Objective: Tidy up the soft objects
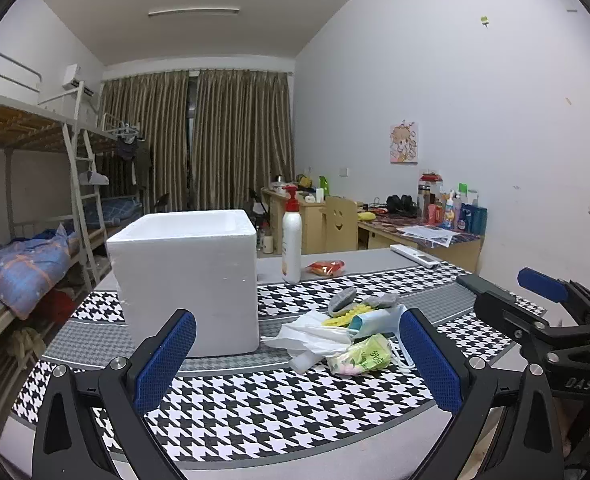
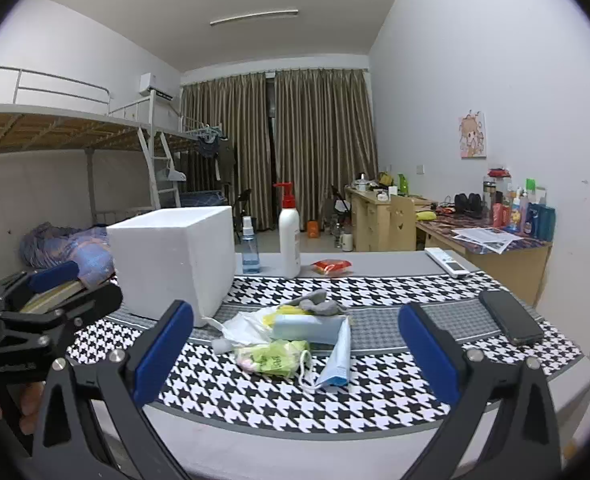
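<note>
room: dorm room with bunk beds, brown curtains and a cluttered desk along the far wall.
surface: table (image 2: 279, 404) under a black-and-white houndstooth cloth.
container: white foam box (image 1: 187, 276), open at the top, standing just left of the pile; judged the likely place for the soft things.
task things: a loose pile (image 2: 291, 334) mid-table, made up of a grey sock (image 1: 345, 300), a blue face mask (image 2: 337, 356) with its ear loops trailing, a green tissue pack (image 2: 275, 360), a white plastic bag (image 1: 315, 334) and something yellow underneath.
other things: pump bottle (image 1: 291, 240), small spray bottle (image 2: 250, 250), red packet (image 1: 325, 268), remote (image 2: 447, 263) and a dark phone (image 2: 511, 317), all apart from the pile.
left gripper (image 1: 299, 360): spread wide, holding nothing, aimed at the gap between box and pile.
right gripper (image 2: 299, 356): spread wide, holding nothing, facing the pile head-on.
stage: judged the very start; nothing lifted yet.
how to do it well: take one item at a time, starting with the top or the outermost, such as the mask. come in low, close on a bunched fold and not a single edge, and lift straight up so loops and bag do not drag neighbours along. keep the other gripper out of the path to the box.
</note>
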### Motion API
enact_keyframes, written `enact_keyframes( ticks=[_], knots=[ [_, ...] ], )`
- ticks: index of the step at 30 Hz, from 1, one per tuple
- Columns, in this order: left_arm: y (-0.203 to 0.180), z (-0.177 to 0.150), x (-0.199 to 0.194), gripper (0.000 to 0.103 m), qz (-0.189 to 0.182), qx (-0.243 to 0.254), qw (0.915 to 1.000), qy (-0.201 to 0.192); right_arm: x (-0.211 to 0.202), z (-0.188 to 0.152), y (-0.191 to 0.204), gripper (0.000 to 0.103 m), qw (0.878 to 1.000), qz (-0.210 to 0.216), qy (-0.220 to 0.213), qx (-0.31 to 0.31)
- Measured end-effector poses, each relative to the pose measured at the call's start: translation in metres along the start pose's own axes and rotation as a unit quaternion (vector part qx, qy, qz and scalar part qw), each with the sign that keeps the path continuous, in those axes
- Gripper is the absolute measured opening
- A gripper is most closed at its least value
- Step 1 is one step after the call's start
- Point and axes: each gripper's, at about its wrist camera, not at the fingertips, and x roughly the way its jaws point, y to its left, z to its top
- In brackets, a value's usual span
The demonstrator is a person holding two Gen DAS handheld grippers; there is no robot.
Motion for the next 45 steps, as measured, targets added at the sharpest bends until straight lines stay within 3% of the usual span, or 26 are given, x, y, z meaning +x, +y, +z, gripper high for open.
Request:
enact_keyframes(
  ticks=[18,39,45],
  knots=[
    [0.006,0.010,0.017,0.102,0.004,-0.003,1.0000,0.005,0.009,0.010,-0.003,0.103,1.000,-0.004,-0.002,-0.010],
    [0.005,0.011,0.082,0.102,-0.029,0.007,0.9958,0.087,0.066,0.010,-0.025,0.103,0.997,-0.015,0.077,-0.021],
    [0.003,0.008,0.105,0.102,-0.041,0.000,0.9908,0.129,0.084,0.004,-0.031,0.103,0.994,-0.008,0.108,-0.016]
  ],
)
